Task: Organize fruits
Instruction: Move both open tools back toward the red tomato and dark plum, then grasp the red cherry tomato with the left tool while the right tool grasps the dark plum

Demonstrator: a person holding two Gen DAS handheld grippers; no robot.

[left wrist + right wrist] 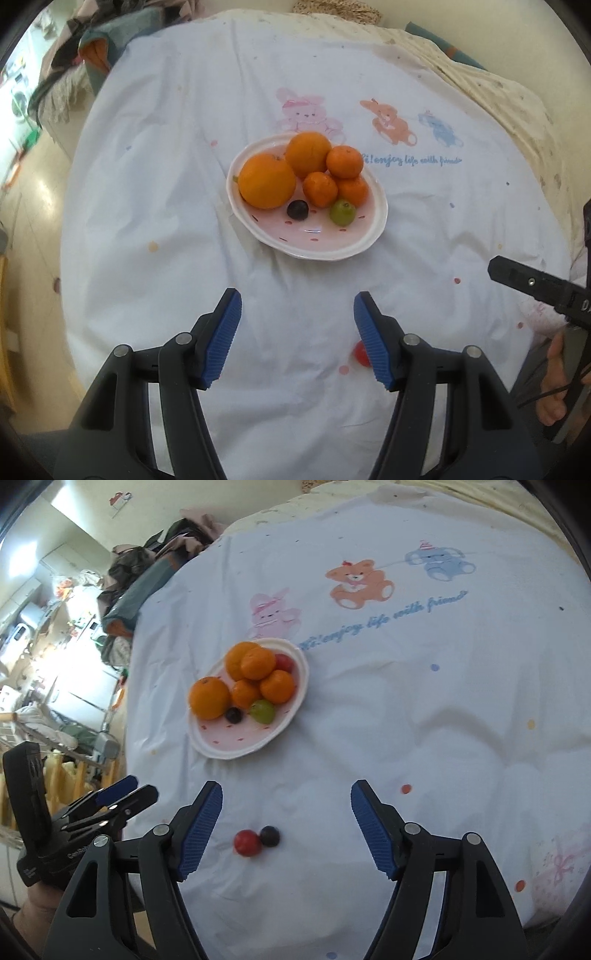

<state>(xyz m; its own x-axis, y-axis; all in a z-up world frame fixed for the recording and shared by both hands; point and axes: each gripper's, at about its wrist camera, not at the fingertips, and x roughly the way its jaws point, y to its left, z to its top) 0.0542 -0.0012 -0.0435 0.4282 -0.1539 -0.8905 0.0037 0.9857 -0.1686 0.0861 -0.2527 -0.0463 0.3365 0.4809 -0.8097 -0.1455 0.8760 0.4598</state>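
Observation:
A pink oval plate (325,242) (236,744) sits mid-table. It holds two large oranges (266,181) (209,698), three mandarins (344,161) (277,686), a dark grape (297,209) (233,715), a green fruit (342,212) (263,711) and a red fruit (284,662) at its far side. A loose red fruit (247,843) (360,353) and a loose dark grape (270,836) lie on the cloth between the right gripper's fingers. My left gripper (297,321) is open and empty, short of the plate. My right gripper (286,812) is open and empty.
A white cloth (184,184) with cartoon bears and blue lettering covers the table. The table's left edge drops to the floor (26,206). Clothes are piled at the far left (147,572). The left gripper also shows at the right wrist view's left edge (118,801).

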